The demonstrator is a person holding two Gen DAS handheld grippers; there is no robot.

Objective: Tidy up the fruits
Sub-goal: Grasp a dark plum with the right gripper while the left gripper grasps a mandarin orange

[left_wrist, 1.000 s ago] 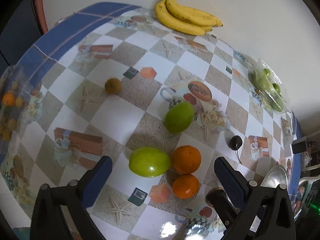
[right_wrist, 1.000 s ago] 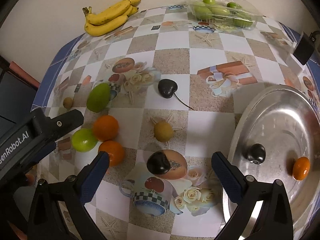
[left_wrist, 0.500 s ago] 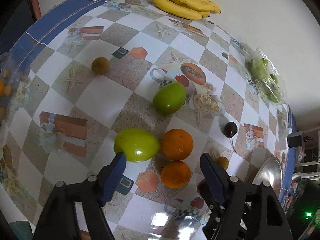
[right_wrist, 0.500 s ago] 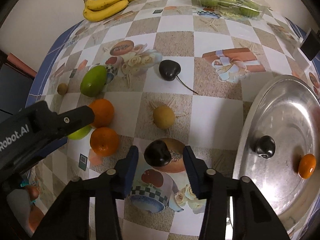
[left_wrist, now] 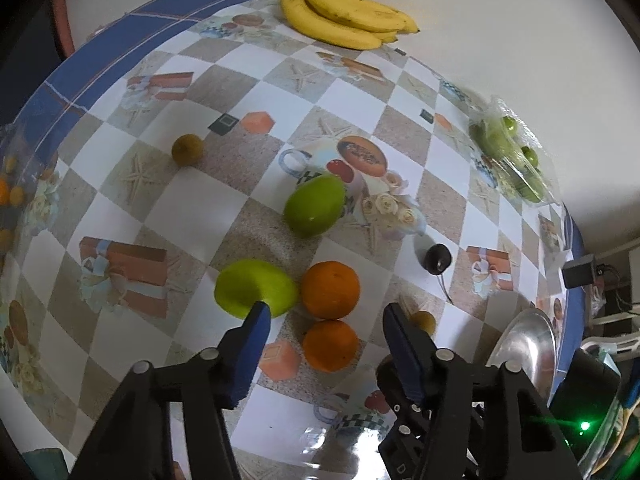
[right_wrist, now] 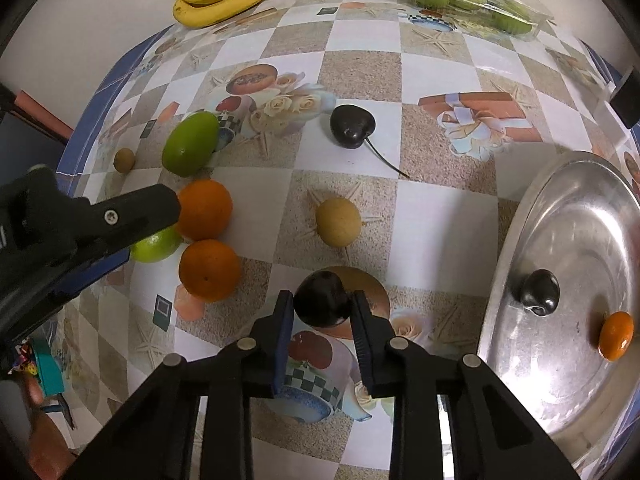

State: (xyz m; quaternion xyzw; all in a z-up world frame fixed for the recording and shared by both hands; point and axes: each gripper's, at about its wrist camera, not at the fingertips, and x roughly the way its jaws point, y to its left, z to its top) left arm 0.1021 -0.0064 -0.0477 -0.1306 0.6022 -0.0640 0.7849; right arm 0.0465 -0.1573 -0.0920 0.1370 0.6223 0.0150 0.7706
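A checked, picture-printed cloth with a blue border covers the tabletop (right_wrist: 440,220), a small black box (left_wrist: 578,270) sits at its edge by the pale wall (left_wrist: 520,20)

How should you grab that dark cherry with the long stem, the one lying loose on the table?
Probably by its round body, from above. The cherry lies alone with bare cloth around, so fingers fit either side. Its stem trails off and looks too thin to pinch.
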